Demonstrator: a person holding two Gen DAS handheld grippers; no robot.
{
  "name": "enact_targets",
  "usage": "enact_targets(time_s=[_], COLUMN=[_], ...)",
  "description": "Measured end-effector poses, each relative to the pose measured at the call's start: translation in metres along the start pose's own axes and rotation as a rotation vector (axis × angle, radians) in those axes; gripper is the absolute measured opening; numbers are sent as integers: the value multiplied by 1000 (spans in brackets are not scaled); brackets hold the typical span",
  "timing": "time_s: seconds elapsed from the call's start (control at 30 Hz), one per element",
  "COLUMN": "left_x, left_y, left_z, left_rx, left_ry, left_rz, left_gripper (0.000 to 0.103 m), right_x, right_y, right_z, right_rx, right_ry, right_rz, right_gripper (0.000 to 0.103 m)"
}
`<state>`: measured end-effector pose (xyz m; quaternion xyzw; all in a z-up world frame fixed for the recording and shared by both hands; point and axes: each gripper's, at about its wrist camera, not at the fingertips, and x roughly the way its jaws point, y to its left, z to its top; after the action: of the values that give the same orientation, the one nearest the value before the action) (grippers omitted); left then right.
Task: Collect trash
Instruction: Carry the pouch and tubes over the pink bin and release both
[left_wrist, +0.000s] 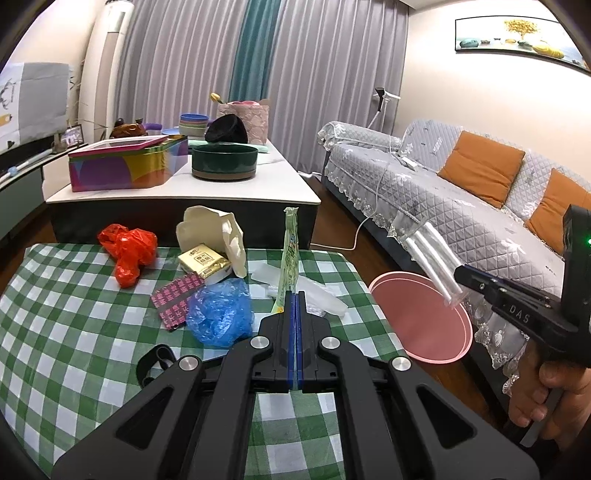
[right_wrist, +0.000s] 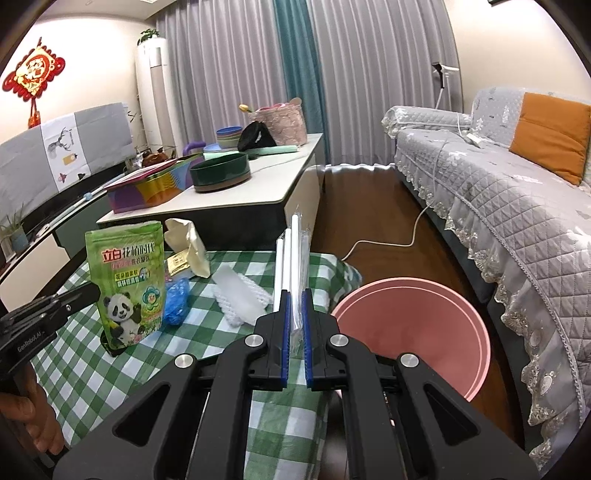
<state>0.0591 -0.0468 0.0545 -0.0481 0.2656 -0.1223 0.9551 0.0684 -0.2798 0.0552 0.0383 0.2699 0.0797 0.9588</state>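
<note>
The left gripper (left_wrist: 294, 295) has its fingers clamped on a green pouch (right_wrist: 127, 280) above the worktop (left_wrist: 74, 332), the right gripper (right_wrist: 294, 295) pinches wrapped straws (right_wrist: 295, 254) beside the pink bin (right_wrist: 424, 332), whose base is hidden.

Home living room. Sofa (left_wrist: 436, 184) with quilted cover and orange cushions (left_wrist: 480, 168), floor-length curtains (right_wrist: 369, 74), standing air conditioner (right_wrist: 153, 92), coffee table (left_wrist: 258, 184) (cluttered with bowls and a tin), framed picture (left_wrist: 517, 35) on the wall, red knot ornament (right_wrist: 33, 74), wood floor (right_wrist: 369, 221).
</note>
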Motion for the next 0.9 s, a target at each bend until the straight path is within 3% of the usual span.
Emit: enact_targets(time_s=[0.9], left_x=[58], left_y=[-72], left_z=[3], left_rx=[39], left_ry=[92], left_rz=[-103], left_gripper=[0], right_x=[3], right_y=[-74], right_z=[11], right_rx=[81], right_ry=[-39], right_rz=[-107], right_gripper=[6])
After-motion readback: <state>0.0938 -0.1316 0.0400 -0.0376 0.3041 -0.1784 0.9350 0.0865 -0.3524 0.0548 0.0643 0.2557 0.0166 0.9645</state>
